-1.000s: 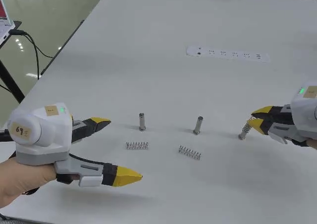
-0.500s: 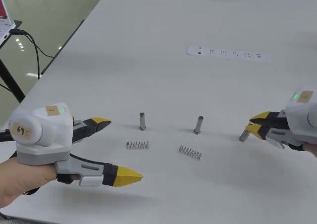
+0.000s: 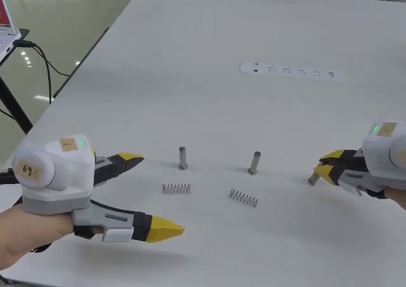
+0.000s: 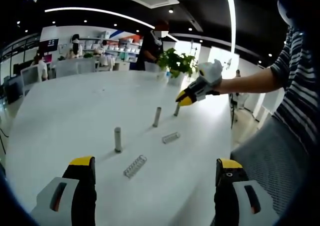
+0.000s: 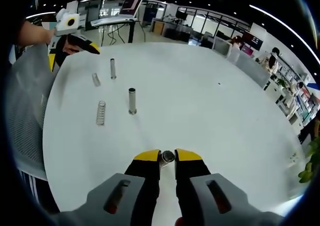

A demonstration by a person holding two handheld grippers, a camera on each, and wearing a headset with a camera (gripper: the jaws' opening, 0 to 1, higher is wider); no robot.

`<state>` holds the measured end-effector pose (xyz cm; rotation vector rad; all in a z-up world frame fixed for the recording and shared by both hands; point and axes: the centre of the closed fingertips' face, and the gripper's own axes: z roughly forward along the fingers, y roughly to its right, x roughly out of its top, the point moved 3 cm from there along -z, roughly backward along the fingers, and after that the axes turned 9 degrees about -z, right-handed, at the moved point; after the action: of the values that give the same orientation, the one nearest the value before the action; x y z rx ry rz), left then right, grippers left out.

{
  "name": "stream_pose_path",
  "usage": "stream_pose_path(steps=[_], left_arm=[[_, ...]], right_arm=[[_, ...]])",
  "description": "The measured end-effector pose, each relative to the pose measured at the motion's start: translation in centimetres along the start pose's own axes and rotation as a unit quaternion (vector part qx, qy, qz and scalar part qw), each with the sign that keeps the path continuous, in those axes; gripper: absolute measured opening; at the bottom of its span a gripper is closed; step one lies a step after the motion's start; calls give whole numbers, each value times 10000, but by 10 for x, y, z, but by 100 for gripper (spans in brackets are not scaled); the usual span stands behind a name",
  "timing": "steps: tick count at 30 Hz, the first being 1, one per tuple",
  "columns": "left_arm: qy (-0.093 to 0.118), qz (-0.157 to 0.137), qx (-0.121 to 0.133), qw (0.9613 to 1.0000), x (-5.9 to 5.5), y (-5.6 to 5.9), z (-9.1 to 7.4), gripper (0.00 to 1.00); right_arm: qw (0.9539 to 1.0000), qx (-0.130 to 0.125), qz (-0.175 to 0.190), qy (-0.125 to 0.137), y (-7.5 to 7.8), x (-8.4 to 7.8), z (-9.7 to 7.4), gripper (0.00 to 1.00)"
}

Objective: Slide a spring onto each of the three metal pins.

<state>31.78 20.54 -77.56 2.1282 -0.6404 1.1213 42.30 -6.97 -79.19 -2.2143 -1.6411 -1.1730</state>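
Three metal pins stand in a row on the white table [image 3: 190,58]. The left pin [image 3: 183,158] and the middle pin [image 3: 255,162] are bare. A spring sits on the right pin [image 3: 313,178], and my right gripper [image 3: 324,164] is shut on that spring [image 5: 167,157] near the pin's top. Two loose springs lie in front of the bare pins, one on the left [image 3: 176,188] and one in the middle [image 3: 243,197]. My left gripper [image 3: 151,193] is wide open above the table's near left, holding nothing; the left spring [image 4: 135,166] lies ahead of it.
A white power strip [image 3: 292,70] lies further back on the table. The table's left edge drops to a floor with a black cable [image 3: 45,65]. In the left gripper view, people and a potted plant [image 4: 175,63] are beyond the table.
My right gripper has dropped slightly beside the right pin, still on the spring. The left gripper and the loose springs have stayed put.
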Motion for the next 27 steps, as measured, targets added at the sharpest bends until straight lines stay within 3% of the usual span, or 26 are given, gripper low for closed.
stream_pose_path(steps=[10,16,18,19,22,27], left_arm=[[-1,-5,6,10000,0,0,-2,98],[9,5,17,10000,1,0,-3,98],[17,-1,28,10000,1,-1,-4,98],[20,-3,38,10000,1,-1,-5,98],[15,-4,49,10000,1,-2,-6,98],[4,-6,57,10000,0,-2,-6,98]], right_arm=[[9998,-3,184,28,0,1,-1,12],[9987,-41,484,126,2,2,-3,15],[9969,-52,744,241,2,3,-5,16],[9938,-83,1043,384,3,5,-6,16],[9880,-145,1448,525,6,5,-10,18],[9870,-97,1491,599,2,7,-16,17]])
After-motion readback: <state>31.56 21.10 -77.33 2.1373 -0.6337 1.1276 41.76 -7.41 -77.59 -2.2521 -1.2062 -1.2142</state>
